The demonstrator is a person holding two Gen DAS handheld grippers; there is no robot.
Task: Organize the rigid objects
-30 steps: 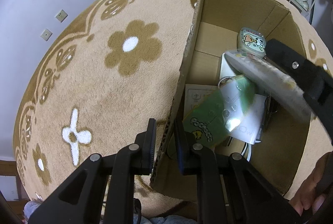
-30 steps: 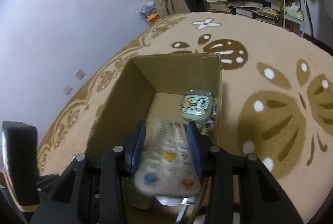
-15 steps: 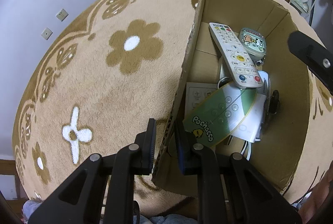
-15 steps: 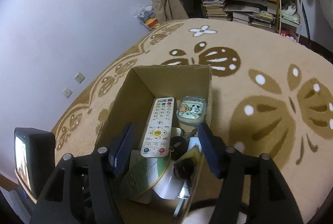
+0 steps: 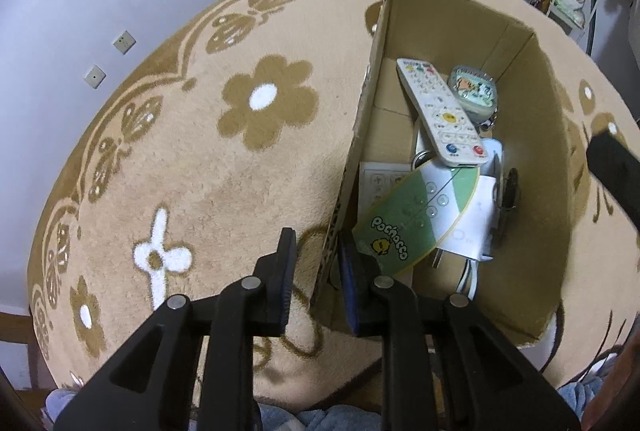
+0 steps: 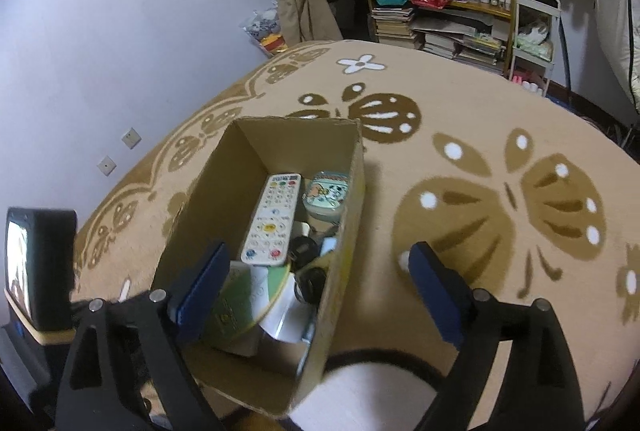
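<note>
rug [image 5: 168, 159] under cardboard box [image 6: 344, 231] | remote [image 6: 272, 217] had dropped from right claw [image 6: 316, 283] into box beside cartoon case [image 6: 326, 191] | right claw opening, empty | left claw [image 5: 316, 263] easing off box wall | deposit likely done

Remote [image 5: 439, 112] in box [image 5: 552, 167] on rug [image 5: 200, 159], tin [image 5: 473, 91] beside it, fan [image 5: 416, 209] nearer.

box [image 6: 224, 175]: 1 | remote [image 6: 272, 219]: 1 | cartoon case [image 6: 326, 193]: 1 | green fan [image 5: 416, 215]: 1
</note>
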